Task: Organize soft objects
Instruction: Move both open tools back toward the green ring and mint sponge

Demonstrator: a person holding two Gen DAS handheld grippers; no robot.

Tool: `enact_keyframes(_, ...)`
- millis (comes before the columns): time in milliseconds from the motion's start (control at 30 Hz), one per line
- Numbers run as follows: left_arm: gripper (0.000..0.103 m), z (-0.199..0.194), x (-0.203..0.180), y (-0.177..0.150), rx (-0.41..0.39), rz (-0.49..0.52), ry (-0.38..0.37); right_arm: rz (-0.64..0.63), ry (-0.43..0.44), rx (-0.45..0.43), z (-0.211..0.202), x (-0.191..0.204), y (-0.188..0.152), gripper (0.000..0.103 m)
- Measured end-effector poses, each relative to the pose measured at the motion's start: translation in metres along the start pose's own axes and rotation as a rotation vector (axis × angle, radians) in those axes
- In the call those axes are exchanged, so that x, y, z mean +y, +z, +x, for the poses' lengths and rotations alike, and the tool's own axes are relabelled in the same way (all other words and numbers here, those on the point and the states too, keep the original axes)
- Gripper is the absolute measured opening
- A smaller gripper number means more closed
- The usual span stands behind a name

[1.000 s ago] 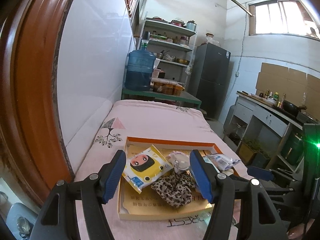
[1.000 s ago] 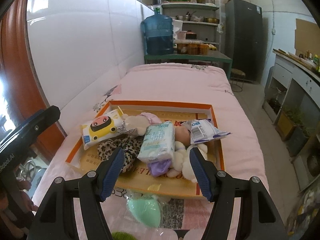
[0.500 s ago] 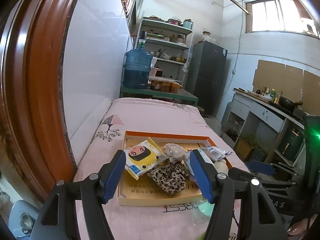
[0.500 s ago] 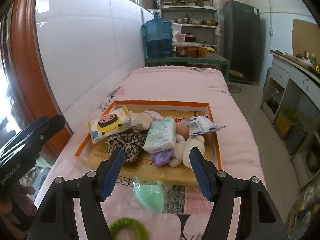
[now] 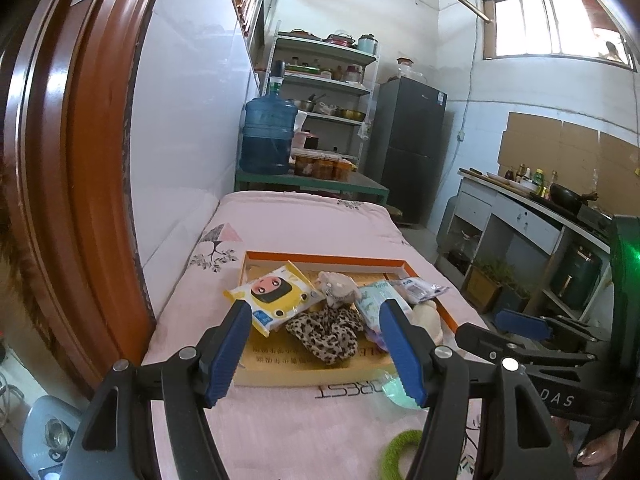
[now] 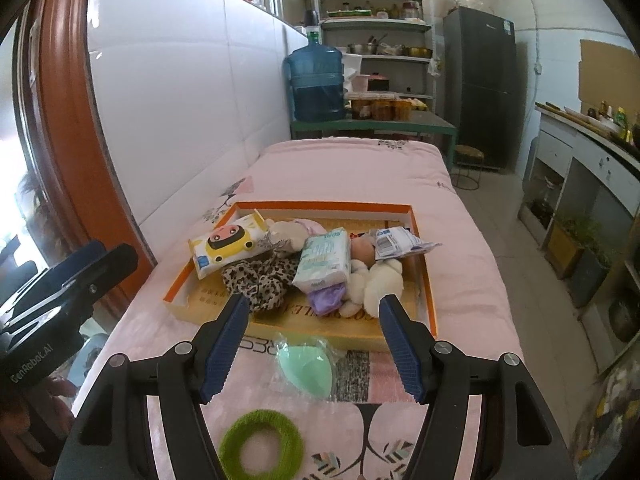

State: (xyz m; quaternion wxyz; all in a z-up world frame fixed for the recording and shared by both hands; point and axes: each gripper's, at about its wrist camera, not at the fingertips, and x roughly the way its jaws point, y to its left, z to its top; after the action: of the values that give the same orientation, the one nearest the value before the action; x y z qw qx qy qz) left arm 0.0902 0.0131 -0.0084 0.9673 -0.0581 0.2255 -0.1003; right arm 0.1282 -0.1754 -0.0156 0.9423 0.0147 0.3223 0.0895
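Nothing is held by the right gripper or the left gripper; both are spread wide. Just past them, soft things are piled in the orange tray on the pink bed. A green sponge and a green ring are left outside, so the job looks unfinished.

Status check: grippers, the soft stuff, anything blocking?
Left gripper open, empty. Right gripper open, empty. Soft items piled in orange tray; green sponge and green ring on the bed outside it. Nothing blocking.
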Motion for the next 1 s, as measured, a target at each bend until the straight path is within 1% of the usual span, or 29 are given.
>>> enact_keyframes(167, 0.066, -0.006, -0.003, -0.006, 0.013, 0.005, -0.007, 0.017, 0.010, 0.007, -0.006, 0.000, -0.009, 0.069)
enact_keyframes(667, 0.066, -0.011, -0.013, -0.024, 0.069, 0.017, -0.027, 0.031, -0.003, 0.011, -0.025, 0.001, -0.035, 0.069)
enact_keyframes(767, 0.066, -0.009, -0.015, -0.029, 0.094, 0.020, -0.039, 0.037, -0.004, 0.014, -0.026, -0.002, -0.038, 0.069)
enact_keyframes(1000, 0.066, 0.008, -0.021, -0.050, 0.188, 0.022, -0.077, 0.068, -0.018, 0.035, -0.023, -0.011, -0.045, 0.069)
